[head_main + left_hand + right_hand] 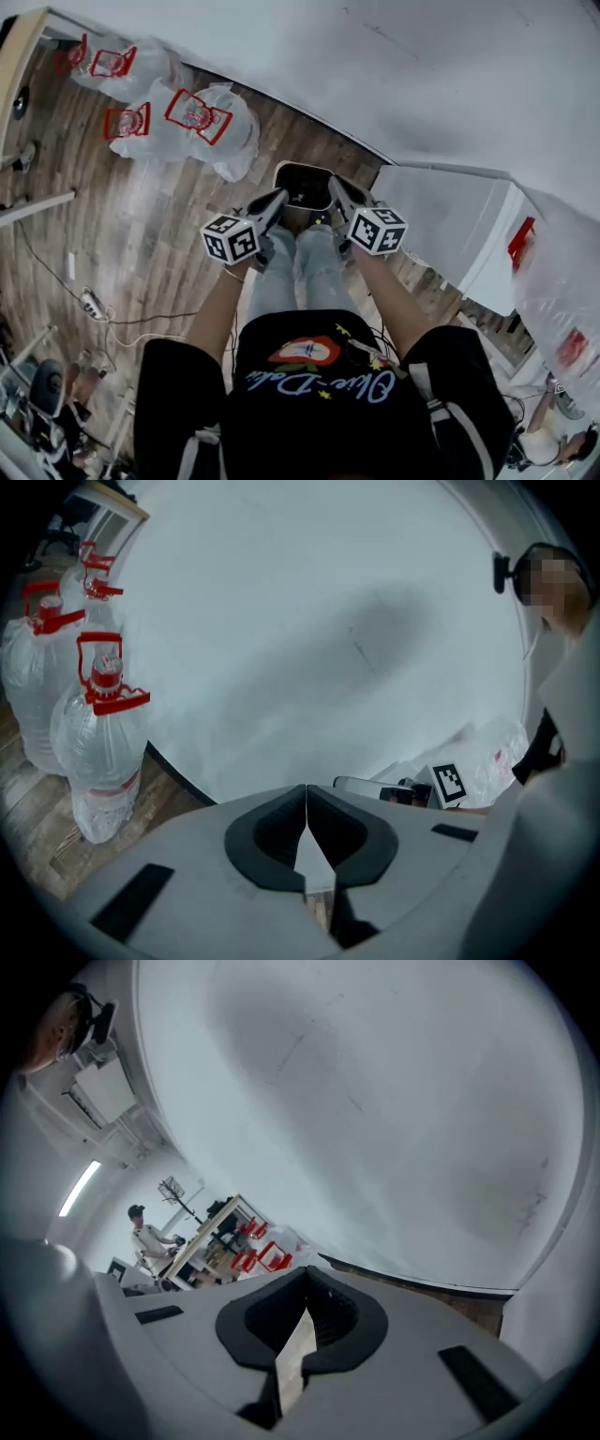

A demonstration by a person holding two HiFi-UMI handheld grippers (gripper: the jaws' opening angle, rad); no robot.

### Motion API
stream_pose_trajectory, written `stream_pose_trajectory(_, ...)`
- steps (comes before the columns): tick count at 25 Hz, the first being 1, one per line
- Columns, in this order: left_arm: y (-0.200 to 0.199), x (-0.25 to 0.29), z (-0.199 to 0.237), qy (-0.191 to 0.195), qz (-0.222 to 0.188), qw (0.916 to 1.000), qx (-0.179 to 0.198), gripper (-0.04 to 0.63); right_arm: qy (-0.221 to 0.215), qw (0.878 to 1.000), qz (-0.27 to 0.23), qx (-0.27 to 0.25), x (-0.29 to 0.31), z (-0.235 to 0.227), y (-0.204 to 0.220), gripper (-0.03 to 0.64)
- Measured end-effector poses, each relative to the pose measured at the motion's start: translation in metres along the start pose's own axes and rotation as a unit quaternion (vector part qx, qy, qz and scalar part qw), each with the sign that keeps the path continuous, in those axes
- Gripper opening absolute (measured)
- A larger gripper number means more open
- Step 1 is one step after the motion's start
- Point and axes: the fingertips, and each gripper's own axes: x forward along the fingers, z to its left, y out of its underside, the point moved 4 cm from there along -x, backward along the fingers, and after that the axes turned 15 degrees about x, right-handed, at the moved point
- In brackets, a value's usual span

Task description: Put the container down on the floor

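Observation:
A dark, pale-rimmed container (305, 185) lies on the wood floor at the foot of the white wall, just past both gripper tips. My left gripper (278, 199) points at its left edge and my right gripper (337, 186) at its right edge; whether either touches it I cannot tell. In the left gripper view the left gripper (307, 803) is shut, its jaws meeting with nothing between them. The right gripper (306, 1288) is likewise shut and empty, facing the wall. The container is hidden in both gripper views.
Large clear water bottles with red handles (192, 117) (101, 747) stand on the floor to the left along the wall. A white cabinet (459, 225) stands at the right, beside a plastic bag (562, 291). Cables and a power strip (91, 305) lie at the left.

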Motion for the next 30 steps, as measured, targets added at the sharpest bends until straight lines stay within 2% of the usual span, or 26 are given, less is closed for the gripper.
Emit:
stream_pose_trajectory(6, -0.040, -0.020, -0.037, -0.012, -0.019, 0.9980, 0.059, 0.006, -0.032, 0.999, -0.026, -0.029, -0.034, 0.040, -0.026, 0.000)
stream_pose_trajectory(12, -0.088, -0.044, -0.070, -0.024, -0.053, 0.9904, 0.125, 0.006, -0.052, 0.995, -0.035, -0.072, -0.054, 0.082, -0.044, 0.000)
stream_pose_trajectory(23, -0.135, -0.078, -0.119, -0.035, -0.084, 0.9782, 0.187, 0.006, -0.114, 0.985, -0.082, -0.095, -0.082, 0.151, -0.068, 0.000)
stream_pose_trajectory(30, -0.159, -0.085, -0.150, -0.028, -0.098, 0.9660, 0.237, 0.006, -0.133, 0.979, -0.098, -0.117, -0.105, 0.179, -0.073, 0.000)
